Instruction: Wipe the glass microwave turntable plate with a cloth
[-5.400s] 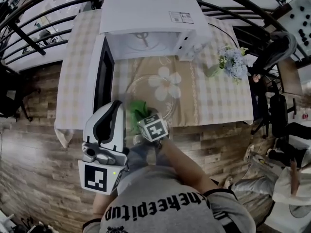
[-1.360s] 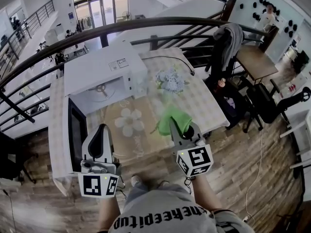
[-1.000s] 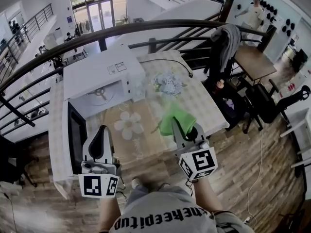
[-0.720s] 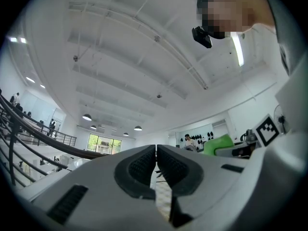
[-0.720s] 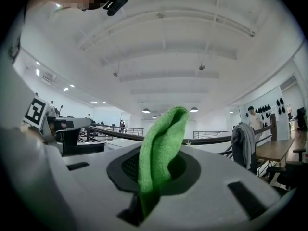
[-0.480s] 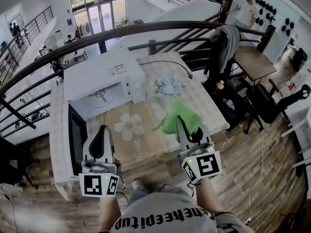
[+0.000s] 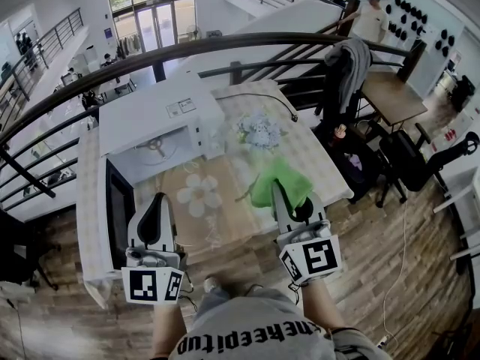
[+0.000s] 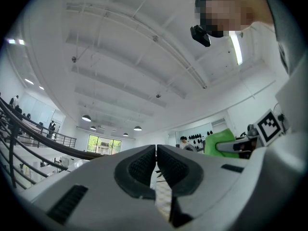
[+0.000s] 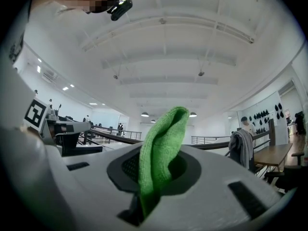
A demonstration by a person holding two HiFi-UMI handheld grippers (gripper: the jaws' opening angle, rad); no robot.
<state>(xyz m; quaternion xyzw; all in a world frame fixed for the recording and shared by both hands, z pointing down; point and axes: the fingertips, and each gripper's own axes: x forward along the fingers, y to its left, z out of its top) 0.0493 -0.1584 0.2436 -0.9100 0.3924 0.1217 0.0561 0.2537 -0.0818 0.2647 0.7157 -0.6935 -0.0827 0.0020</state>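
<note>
My right gripper (image 7: 280, 189) is shut on a green cloth (image 7: 280, 181), held in the air over the table's near right corner. In the right gripper view the green cloth (image 9: 161, 143) stands up between the jaws against the ceiling. My left gripper (image 7: 158, 199) is shut and holds nothing; it hovers near the microwave door, and the left gripper (image 8: 156, 150) view shows its pads pressed together. The clear glass plate is barely discernible on the flower-print mat (image 7: 198, 194) in front of the white microwave (image 7: 157, 122).
The microwave door (image 7: 117, 208) hangs open at the left. A bunch of pale flowers (image 7: 259, 132) stands on the checked tablecloth (image 7: 307, 152). A dark curved railing (image 7: 225, 43) runs behind the table. A chair draped with clothes (image 7: 351, 62) and a wooden table (image 7: 390, 92) stand to the right.
Some seconds ago the cloth was down on the plate. Since then both grippers have pulled back toward the body and tilted up; over the last second the right one drifted slightly right.
</note>
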